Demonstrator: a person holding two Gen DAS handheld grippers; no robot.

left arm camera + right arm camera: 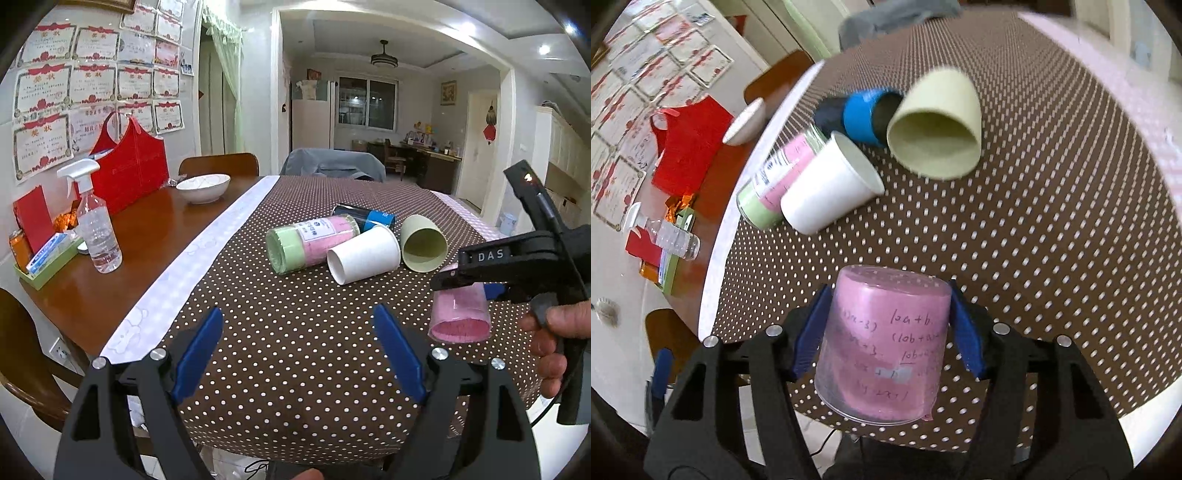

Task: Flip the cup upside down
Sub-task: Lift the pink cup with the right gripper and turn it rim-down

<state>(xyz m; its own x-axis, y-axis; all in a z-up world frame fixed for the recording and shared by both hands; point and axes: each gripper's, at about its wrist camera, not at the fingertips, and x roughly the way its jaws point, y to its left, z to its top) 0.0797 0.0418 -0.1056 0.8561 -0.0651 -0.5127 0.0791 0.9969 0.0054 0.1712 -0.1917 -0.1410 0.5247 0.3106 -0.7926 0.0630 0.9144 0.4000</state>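
Note:
My right gripper (886,328) is shut on a clear cup lined with pink paper (882,350), held above the dotted tablecloth (1052,258) with its base away from me and its mouth toward me. In the left wrist view the same cup (460,314) hangs tilted under the right gripper (458,280), pink mouth facing the camera. My left gripper (299,350) is open and empty above the near table edge. A white paper cup (364,254), a pale green cup (424,243), a pink-and-green jar (310,240) and a blue-and-black cup (369,218) lie on their sides mid-table.
The bare wooden table part on the left holds a spray bottle (98,229), a white bowl (203,186), a red bag (129,170) and a green tray (48,266). Chairs stand at the far side (221,164). The table edge is close below my left gripper.

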